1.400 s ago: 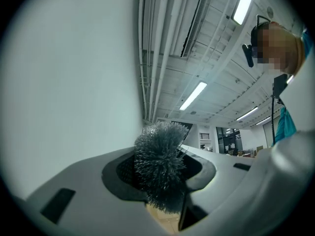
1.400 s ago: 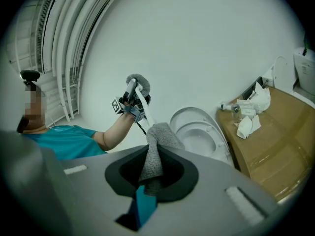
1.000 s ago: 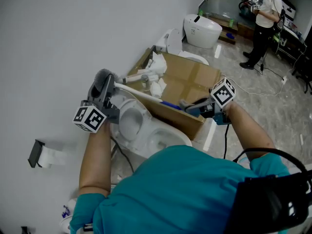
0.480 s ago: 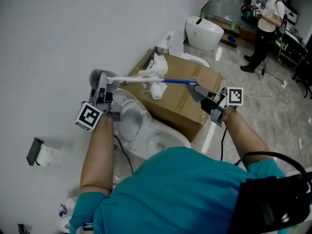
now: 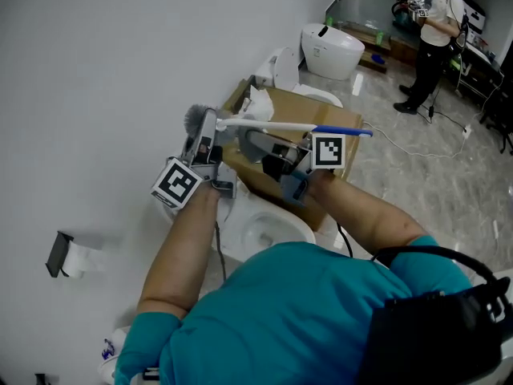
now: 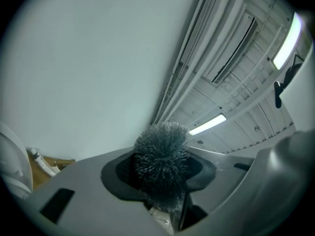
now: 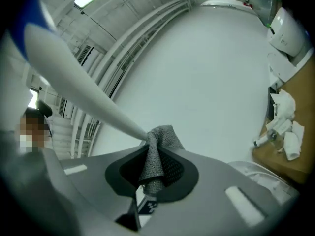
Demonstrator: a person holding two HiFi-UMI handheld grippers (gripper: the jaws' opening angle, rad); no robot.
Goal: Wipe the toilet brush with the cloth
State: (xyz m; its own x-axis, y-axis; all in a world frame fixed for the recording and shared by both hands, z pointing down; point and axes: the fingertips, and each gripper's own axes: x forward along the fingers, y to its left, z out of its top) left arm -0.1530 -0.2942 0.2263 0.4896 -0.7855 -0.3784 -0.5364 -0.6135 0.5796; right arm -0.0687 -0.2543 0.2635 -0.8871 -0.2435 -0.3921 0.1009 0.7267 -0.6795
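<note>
Leaning over a white toilet point(image 5: 268, 229) beside an open cardboard box point(image 5: 292, 104), a person holds the toilet brush point(image 5: 272, 125) level in the air above both, bristles towards the wall and blue handle end pointing out into the room. The left gripper point(image 5: 204, 135) has its jaws clamped on the brush at the bristle head, which fills the left gripper view as a grey tuft. The right gripper point(image 5: 258, 144) has its jaws pinched on a fold of grey cloth point(image 7: 157, 156), whose upper edge touches the white shaft part-way along.

With cloth and shaft in contact, the wiping appears to be in its working phase, not its set-up. How much of the shaft is clean cannot be told from these pictures. The stretch out to the blue end, and the part beside the bristles, look likely to remain.
</note>
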